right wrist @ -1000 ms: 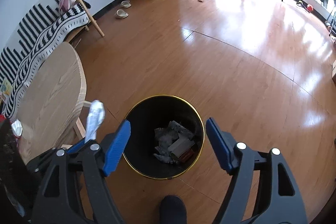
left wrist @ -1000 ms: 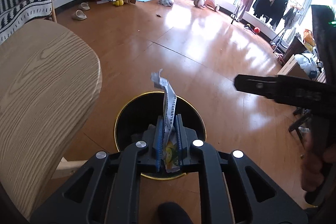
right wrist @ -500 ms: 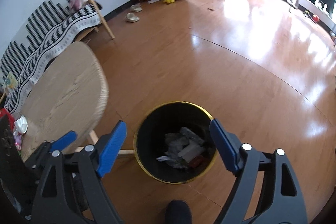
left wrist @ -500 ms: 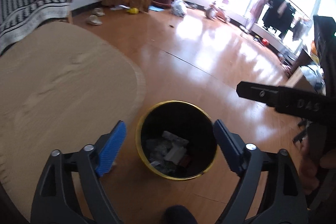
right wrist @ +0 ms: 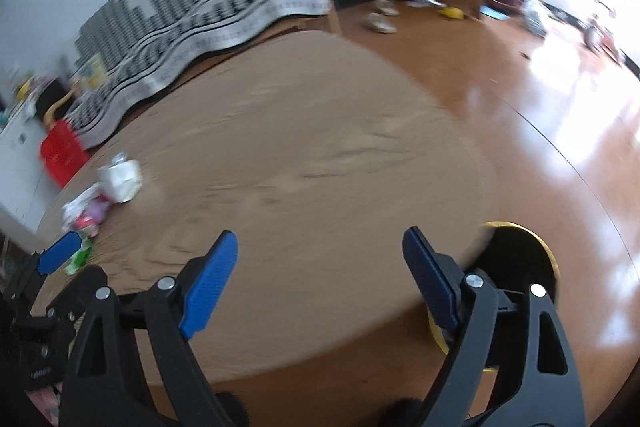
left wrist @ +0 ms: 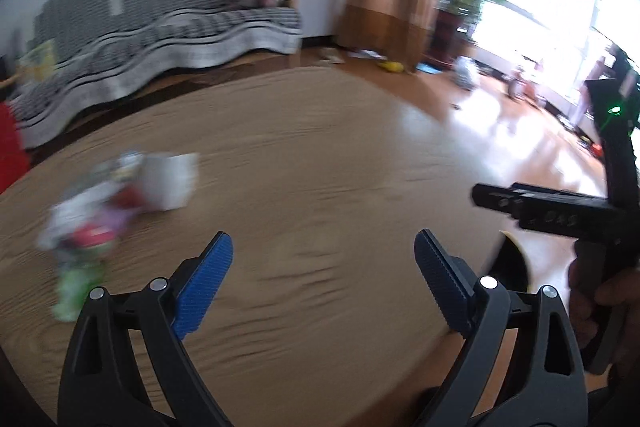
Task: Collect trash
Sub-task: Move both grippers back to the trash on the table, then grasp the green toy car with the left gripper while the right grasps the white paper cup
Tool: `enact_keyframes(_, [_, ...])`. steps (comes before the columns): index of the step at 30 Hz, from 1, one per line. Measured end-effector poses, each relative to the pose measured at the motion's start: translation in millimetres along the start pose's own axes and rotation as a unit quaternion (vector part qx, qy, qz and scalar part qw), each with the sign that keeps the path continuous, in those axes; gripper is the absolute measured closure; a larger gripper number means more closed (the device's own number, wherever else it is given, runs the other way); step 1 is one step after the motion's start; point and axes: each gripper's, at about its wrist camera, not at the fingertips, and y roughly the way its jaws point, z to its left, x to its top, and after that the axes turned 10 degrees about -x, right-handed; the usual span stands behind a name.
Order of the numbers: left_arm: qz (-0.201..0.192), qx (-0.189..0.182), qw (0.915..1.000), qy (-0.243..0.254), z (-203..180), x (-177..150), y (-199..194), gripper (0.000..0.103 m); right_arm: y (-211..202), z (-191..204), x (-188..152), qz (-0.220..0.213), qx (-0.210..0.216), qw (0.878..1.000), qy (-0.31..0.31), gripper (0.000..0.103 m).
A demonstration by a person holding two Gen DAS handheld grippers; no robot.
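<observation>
A heap of wrappers [right wrist: 100, 195] lies near the left edge of the round tabletop [right wrist: 304, 155]. The bin [right wrist: 520, 259] stands on the floor [right wrist: 560, 115] just off the tabletop's right edge. A sofa [right wrist: 208, 23] runs behind the table, along the wall.

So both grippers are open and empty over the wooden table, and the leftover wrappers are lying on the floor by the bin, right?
Not quite. The leftover wrappers lie on the wooden table itself, near its far left edge, not on the floor by the bin; the right wrist view shows this most clearly. The rest holds: the left gripper and the right gripper are both open and empty over the table.
</observation>
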Motion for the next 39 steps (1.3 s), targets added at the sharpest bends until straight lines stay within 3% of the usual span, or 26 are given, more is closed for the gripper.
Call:
enact_keyframes(7, [0.003,0.085,0.9952,-0.048,114.9,-33.1,-47.6,0.014,11.0,127.6,-4.2,-0.001,0.051,0.995,-0.083,0.021])
enact_keyframes(13, [0.029,0.111,0.9901,-0.080,175.5,-55.7,-49.7,0.014,24.7,188.6,-14.3,0.005,0.069,0.990,-0.126,0.021])
enact_keyframes(23, [0.055,0.117,0.9871,-0.094,204.0,-60.7,-20.0,0.017,48.6,234.1,-12.0,0.015,0.080,0.986,-0.148,0.021])
enact_keyframes(26, [0.061,0.109,0.9871,-0.100,204.8,-60.5,-14.6,0.037,59.1,245.7,-4.1,0.017,0.087,0.986,-0.142,0.021])
enact_keyframes(28, [0.061,0.121,0.9866,-0.090,202.9,-59.1,-13.6,0.062,65.5,250.6,2.3,0.022,0.097,0.987,-0.130,0.021])
enact_keyframes(32, [0.059,0.113,0.9875,-0.093,200.0,-57.8,-19.6,0.068,80.3,264.1,16.5,0.033,0.118,0.987,-0.101,0.021])
enact_keyframes(39, [0.050,0.108,0.9900,-0.075,188.5,-62.9,-47.8,0.068,111.0,288.9,42.2,0.037,0.116,0.990,-0.072,0.021])
